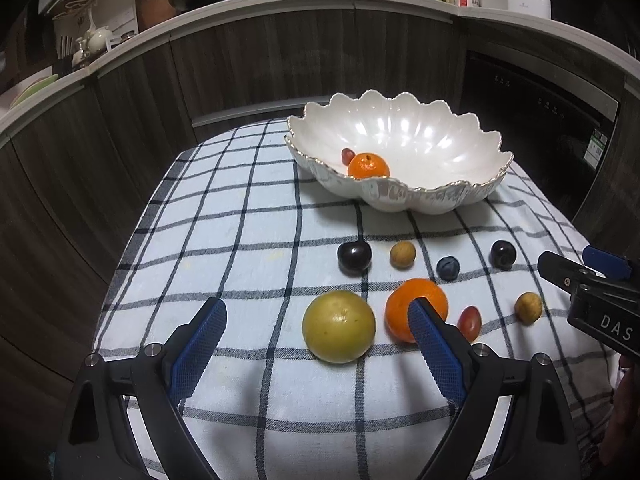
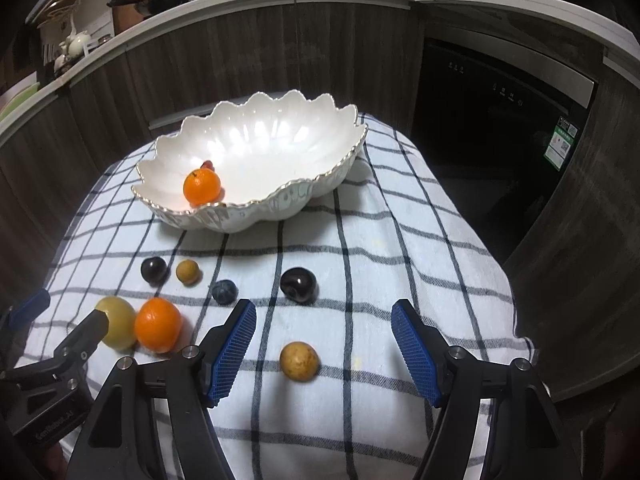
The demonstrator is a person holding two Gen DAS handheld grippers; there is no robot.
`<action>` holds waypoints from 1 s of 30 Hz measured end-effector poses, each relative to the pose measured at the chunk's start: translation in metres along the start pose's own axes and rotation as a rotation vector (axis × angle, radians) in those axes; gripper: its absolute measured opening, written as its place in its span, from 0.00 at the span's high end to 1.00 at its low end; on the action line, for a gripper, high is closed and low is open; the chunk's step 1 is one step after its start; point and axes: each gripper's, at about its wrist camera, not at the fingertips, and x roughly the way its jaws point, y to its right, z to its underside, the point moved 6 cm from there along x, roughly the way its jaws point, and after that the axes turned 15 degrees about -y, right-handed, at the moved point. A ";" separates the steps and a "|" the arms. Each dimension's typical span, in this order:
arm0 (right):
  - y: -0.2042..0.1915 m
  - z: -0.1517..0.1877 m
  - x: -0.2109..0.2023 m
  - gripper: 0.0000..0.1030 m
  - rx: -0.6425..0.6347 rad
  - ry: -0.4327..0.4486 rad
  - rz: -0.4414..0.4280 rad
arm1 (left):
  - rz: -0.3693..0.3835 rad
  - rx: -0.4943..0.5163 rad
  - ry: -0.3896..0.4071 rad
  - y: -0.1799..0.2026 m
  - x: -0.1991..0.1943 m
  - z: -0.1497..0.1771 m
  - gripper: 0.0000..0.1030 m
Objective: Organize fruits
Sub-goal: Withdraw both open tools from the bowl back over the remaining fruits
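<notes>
**Two open grippers poised over loose fruit on a checked cloth**

Both grippers have black frames and blue ribbed pads, and both are released, holding nothing. Seen from its own camera, the left gripper (image 1: 316, 320) stands wide, its jaws framing a large yellow-green round fruit (image 1: 339, 326) that lies on the cloth between and just ahead of them. One blue pad overlaps a bright orange citrus (image 1: 416, 312) just beside that fruit; whether the pad touches it is hard to tell from this angle.

The right gripper (image 2: 324, 322) is also open, with a small tan round fruit (image 2: 299, 361) lying between its pads, untouched.

Further out on the white cloth with dark blue checks (image 1: 240, 240) lie two dark glossy plums (image 1: 354, 256) (image 1: 503, 254), a second small tan fruit (image 1: 403, 254), a dusky blue berry (image 1: 447, 268) and a small red grape (image 1: 469, 322).

Beyond them sits a white scalloped ceramic bowl with a gold rim (image 1: 400, 196), already holding a small orange mandarin (image 1: 368, 166) and a red grape behind it.

Risks from here: all the fruit is round and the cloth drapes off the table edges, so a nudge from a closing pad could set a piece rolling away. The left pad may catch the orange citrus instead of the yellow-green fruit. The two grippers work close together and could collide.
</notes>
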 end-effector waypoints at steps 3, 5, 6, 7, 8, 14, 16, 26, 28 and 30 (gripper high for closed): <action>-0.002 0.003 0.002 0.31 -0.008 -0.006 0.005 | -0.011 0.004 -0.002 0.000 0.004 0.003 0.10; -0.003 0.004 0.003 0.31 -0.014 -0.007 0.009 | -0.015 0.005 -0.008 -0.001 0.007 0.005 0.11; -0.003 0.004 0.004 0.31 -0.017 -0.008 0.011 | -0.015 0.005 -0.011 -0.001 0.009 0.005 0.12; -0.004 0.005 0.006 0.31 -0.019 -0.010 0.012 | -0.015 0.004 -0.014 -0.002 0.011 0.007 0.12; -0.004 0.005 0.007 0.31 -0.020 -0.013 0.014 | -0.017 0.004 -0.015 -0.002 0.012 0.007 0.13; -0.005 0.008 0.013 0.31 -0.026 -0.025 0.016 | -0.017 0.011 -0.026 0.001 0.020 0.010 0.15; -0.005 0.010 0.015 0.31 -0.027 -0.031 0.015 | -0.015 0.013 -0.030 0.001 0.021 0.010 0.16; -0.006 0.014 0.025 0.32 -0.035 -0.047 0.008 | -0.016 0.023 -0.046 0.004 0.032 0.011 0.21; -0.008 0.014 0.028 0.34 -0.041 -0.052 0.007 | -0.014 0.027 -0.051 0.006 0.035 0.012 0.24; -0.008 0.015 0.030 0.39 -0.046 -0.056 0.008 | -0.016 0.034 -0.056 0.007 0.037 0.013 0.27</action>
